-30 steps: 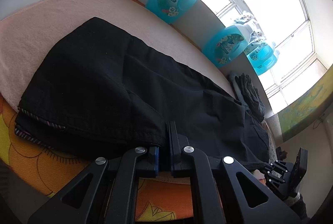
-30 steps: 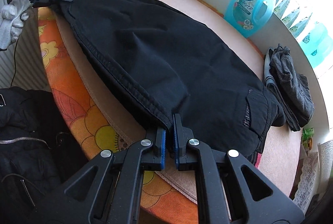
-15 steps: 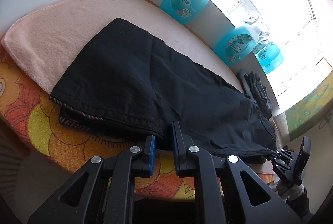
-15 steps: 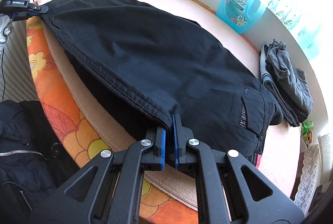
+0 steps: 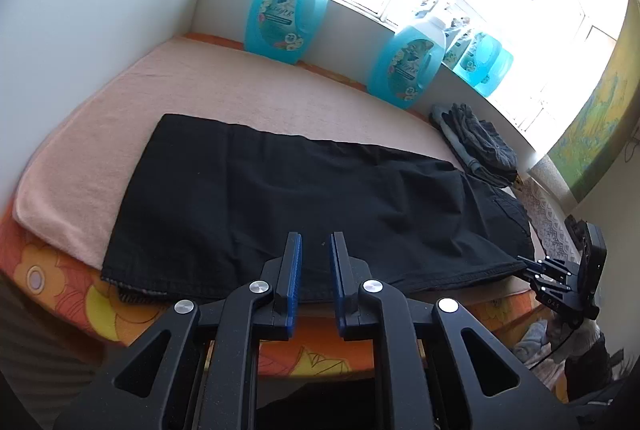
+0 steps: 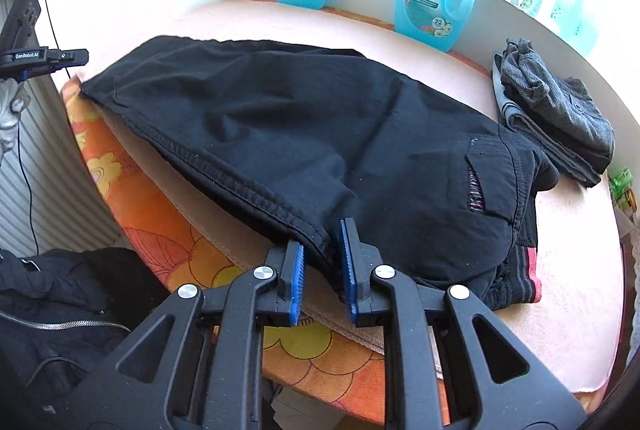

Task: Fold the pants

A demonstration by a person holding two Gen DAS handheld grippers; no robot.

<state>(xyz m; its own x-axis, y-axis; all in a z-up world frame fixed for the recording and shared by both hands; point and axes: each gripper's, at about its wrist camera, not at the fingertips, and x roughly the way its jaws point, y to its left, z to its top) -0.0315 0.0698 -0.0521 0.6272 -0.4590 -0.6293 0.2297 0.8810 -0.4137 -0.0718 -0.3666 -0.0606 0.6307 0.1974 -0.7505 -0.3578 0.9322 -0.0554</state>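
The black pants are laid lengthwise, one leg doubled over the other, on a peach towel spread over an orange flowered cover. The lengthwise fold is judged done and the cloth is being let go. The left gripper is seen narrowly parted and empty, hanging clear above the near seam. The jaws of the right gripper are opening; the thick stitched seam lies between them, and the pads are no longer pressed on it. Next, a crosswise fold is probably called for: hems gripped at the left and carried toward the waistband at the right. The fabric looks matte, soft and lightly creased, with a flapped pocket. Translucent blue detergent jugs are stood at the far wall, and grey folded garments are stacked at the right.
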